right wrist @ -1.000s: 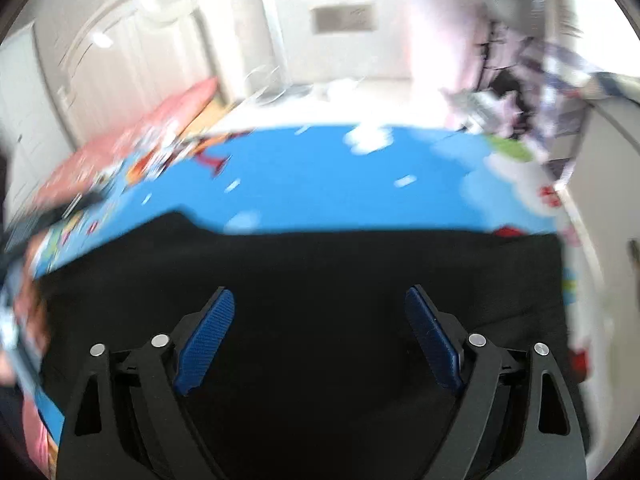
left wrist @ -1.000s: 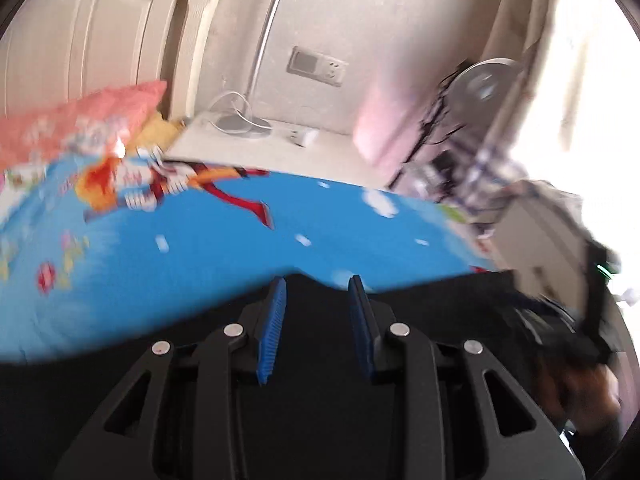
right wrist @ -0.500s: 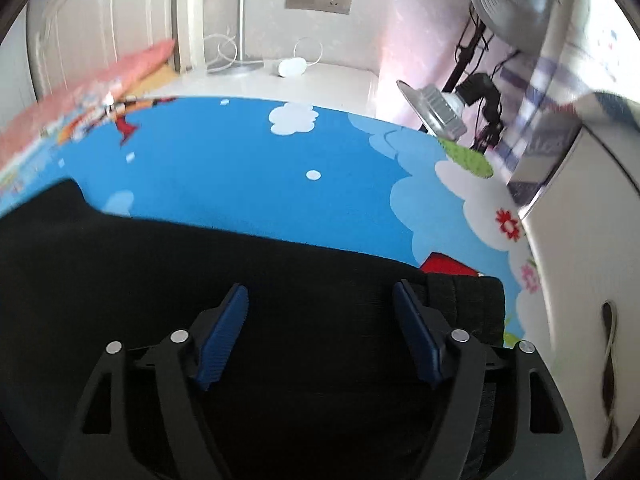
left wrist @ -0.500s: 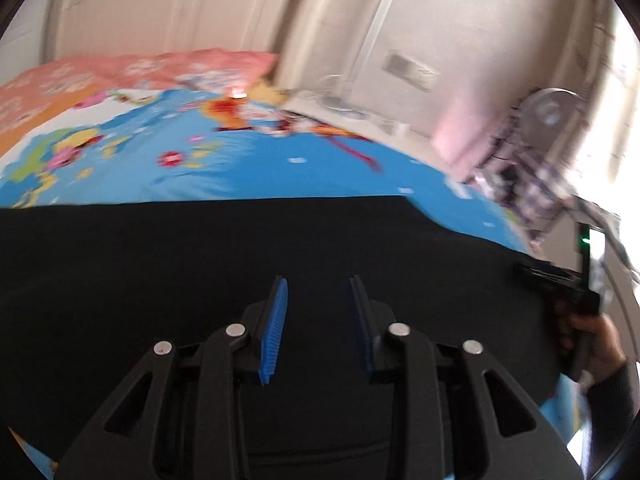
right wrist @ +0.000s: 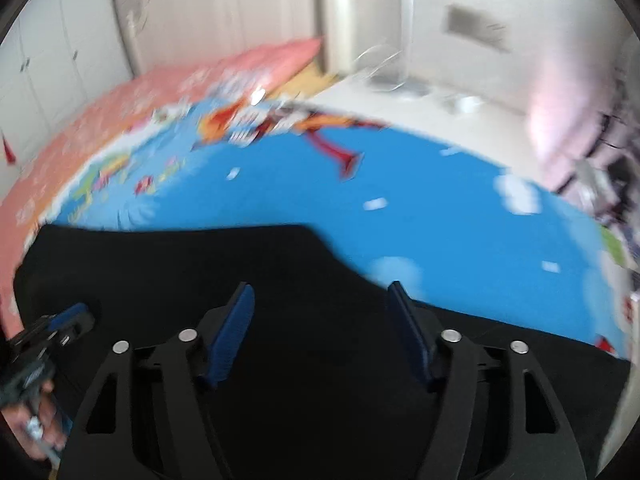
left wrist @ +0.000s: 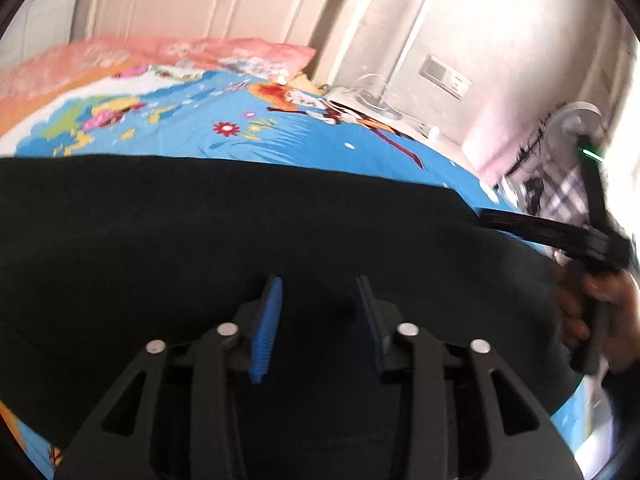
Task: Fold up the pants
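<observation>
The black pants [left wrist: 240, 232] lie spread flat on the bed, on top of a blue cartoon sheet [left wrist: 304, 140]. The left claw [left wrist: 318, 316] hangs just above the dark cloth, its 2 blue pads a little apart with nothing between them. The right claw [right wrist: 320, 320] is wide apart over the pants' edge. A pink pillow [left wrist: 192, 52] sits at the bed's head
</observation>
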`<state>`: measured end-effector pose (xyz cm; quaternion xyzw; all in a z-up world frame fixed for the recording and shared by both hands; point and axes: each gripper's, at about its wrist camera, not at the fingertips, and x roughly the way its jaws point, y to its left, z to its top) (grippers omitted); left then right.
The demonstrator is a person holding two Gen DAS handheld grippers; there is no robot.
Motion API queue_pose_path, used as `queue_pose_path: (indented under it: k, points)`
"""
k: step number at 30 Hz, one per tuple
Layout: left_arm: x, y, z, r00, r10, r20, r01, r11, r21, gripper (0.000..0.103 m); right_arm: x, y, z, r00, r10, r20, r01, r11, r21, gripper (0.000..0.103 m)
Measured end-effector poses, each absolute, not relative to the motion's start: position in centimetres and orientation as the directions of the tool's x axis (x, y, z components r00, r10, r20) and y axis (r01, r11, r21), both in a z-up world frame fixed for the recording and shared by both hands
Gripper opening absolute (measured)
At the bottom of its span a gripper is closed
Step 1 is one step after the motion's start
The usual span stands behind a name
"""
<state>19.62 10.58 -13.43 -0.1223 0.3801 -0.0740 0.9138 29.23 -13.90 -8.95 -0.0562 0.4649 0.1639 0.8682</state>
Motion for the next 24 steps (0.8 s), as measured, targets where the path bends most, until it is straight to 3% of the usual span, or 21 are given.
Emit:
queue_pose_path:
  k: [6, 14, 18, 21, 24]
  points:
    - [17.3, 11.1, -12.9, 0.734, -0.199, -0.649, 0.076, 0.974, -0.214, 0.039, 29.9, -13.7, -10.3, 0.541, 0.192, -0.819, -0.294, 0.955, 0.030, 0.067]
    - [16.7, 22.9, -10.9, 0.790, 0.034, -0.612, -0.201, 0.957, -0.207, 0.038, 29.3, -9.3, -8.2, 0.568, 0.265, -0.779, -0.392, 0.920, 0.027, 0.085]
    - [17.4, 29.8, -12.9, 0.702, 0.142, -0.697, -0.342, 0.927, -0.156, 0.038, 30.6, -8.2, -10.4, 0.566, 0.166, -0.807, -0.346, 0.937, -0.050, 0.091]
    - [17.2, 34.7, -12.7, 0.709, 0.146, -0.690, -0.397, 0.892, -0.218, 0.038, 30.2, -8.1, -9.9, 0.584, 0.146, -0.798, -0.340, 0.937, -0.077, 0.091]
    - [18.3, 37.2, -11.2, 0.727, 0.154, -0.669, -0.371, 0.908, -0.193, 0.038, 28.3, -7.4, -8.7, 0.623, 0.151, -0.767, -0.338, 0.937, -0.090, 0.091]
